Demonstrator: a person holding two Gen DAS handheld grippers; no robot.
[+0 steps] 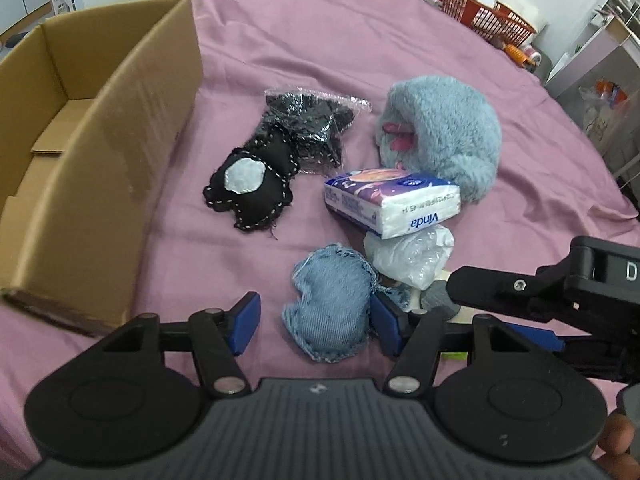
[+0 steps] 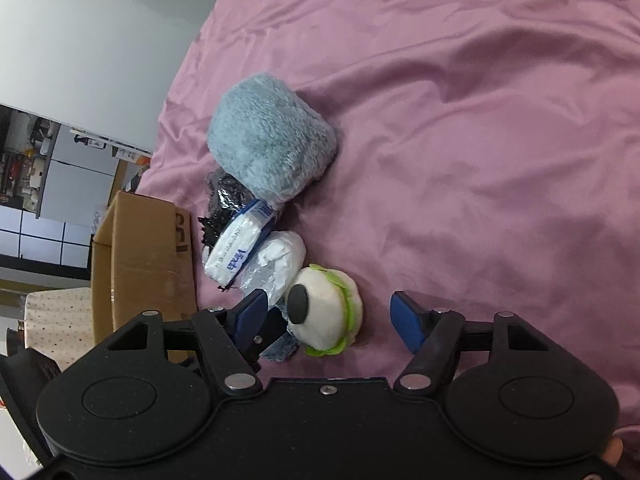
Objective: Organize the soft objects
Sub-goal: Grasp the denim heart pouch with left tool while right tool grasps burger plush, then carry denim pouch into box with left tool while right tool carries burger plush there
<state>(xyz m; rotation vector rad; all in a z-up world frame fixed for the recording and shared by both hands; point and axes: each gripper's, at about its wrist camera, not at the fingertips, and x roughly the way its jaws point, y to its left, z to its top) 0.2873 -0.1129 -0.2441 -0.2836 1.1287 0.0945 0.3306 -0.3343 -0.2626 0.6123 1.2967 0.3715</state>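
Observation:
On the pink sheet point(image 1: 320, 32) lie a denim pouch point(image 1: 332, 308), a black stitched plush point(image 1: 250, 190), a bagged black item point(image 1: 312, 120), a furry blue-grey plush point(image 1: 444, 132), a Vinda tissue pack point(image 1: 392, 204) and a crumpled white bag point(image 1: 412, 256). My left gripper point(image 1: 316, 326) is open around the denim pouch, its right pad touching the fabric. In the right wrist view, my right gripper point(image 2: 330, 318) is open around a white-and-green round plush point(image 2: 324, 316) with a black spot, neither pad pressing it. The right gripper's body point(image 1: 560, 292) enters the left wrist view from the right.
An open, empty cardboard box point(image 1: 100, 160) stands at the left of the pile, also visible as the cardboard box point(image 2: 144, 264). A red basket point(image 1: 488, 16) and clutter sit beyond the far right edge. Bare pink sheet point(image 2: 480, 120) stretches right of the pile.

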